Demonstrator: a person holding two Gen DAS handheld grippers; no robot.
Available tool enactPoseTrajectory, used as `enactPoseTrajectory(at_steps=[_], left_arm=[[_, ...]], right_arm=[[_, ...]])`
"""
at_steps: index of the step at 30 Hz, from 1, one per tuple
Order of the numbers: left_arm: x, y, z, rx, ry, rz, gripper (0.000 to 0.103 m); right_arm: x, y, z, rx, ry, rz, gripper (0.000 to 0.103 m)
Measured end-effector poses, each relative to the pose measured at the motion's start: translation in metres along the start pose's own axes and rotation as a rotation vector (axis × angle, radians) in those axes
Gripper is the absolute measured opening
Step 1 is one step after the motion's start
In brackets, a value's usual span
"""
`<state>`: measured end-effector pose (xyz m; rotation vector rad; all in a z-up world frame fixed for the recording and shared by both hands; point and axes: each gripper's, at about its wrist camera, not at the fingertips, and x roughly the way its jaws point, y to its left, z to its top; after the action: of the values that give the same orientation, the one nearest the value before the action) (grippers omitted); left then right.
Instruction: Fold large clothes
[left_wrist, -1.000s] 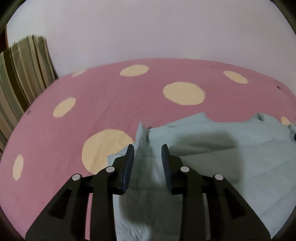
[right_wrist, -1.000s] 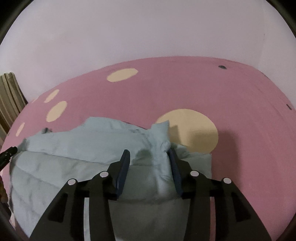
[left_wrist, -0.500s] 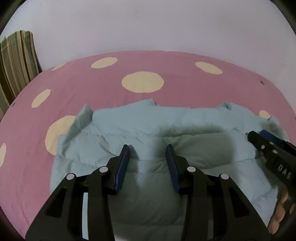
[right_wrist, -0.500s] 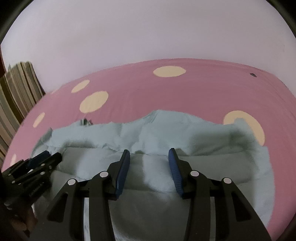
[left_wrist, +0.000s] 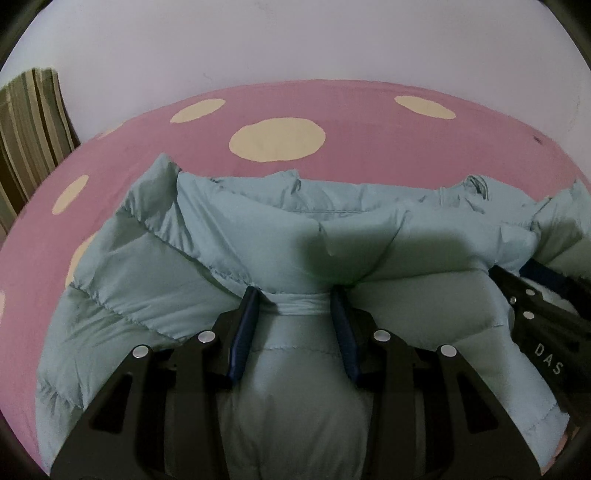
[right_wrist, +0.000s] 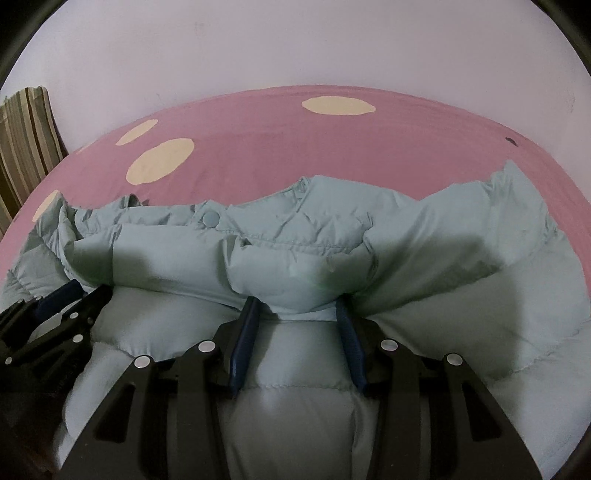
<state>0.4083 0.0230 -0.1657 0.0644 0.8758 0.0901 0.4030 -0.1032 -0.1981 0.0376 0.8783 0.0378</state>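
A pale blue-green puffer jacket (left_wrist: 240, 229) lies spread across a pink bed sheet (left_wrist: 147, 140). My left gripper (left_wrist: 295, 295) is shut on a puffy fold of it, and the cloth bulges between and beyond the blue pads. In the right wrist view the jacket (right_wrist: 406, 236) shows a snap button (right_wrist: 211, 218) near its far edge, and my right gripper (right_wrist: 297, 302) is shut on another fold in the same way. The two grippers are side by side: the right gripper (left_wrist: 535, 295) shows at the left view's right edge, the left gripper (right_wrist: 62, 299) at the right view's left edge.
The pink sheet (right_wrist: 258, 147) carries cream dots and runs back to a plain white wall (left_wrist: 295, 44). Striped green and brown fabric (left_wrist: 29, 122) stands at the far left. Bare sheet lies beyond the jacket's far edge.
Both grippers have come down and in toward each other, bringing jacket folds along. Each now shows in the other's view, and the jacket fills more of both.
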Motion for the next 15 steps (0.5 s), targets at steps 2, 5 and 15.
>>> enactPoseTrajectory(at_steps=[2,5,15], left_arm=[[-0.013,0.0,0.003,0.011,-0.007,0.018,0.04],[-0.039,0.006,-0.002,-0.027,-0.035,0.001,0.04],[-0.036,-0.007,-0.03,0.006,0.017,-0.039,0.046]], right_arm=[[-0.009,-0.001,0.004,0.003,-0.01,0.003,0.044],[-0.038,-0.001,0.001,0.028,-0.046,0.024,0.044],[-0.046,0.031,-0.034,-0.054,-0.014,0.033,0.044]])
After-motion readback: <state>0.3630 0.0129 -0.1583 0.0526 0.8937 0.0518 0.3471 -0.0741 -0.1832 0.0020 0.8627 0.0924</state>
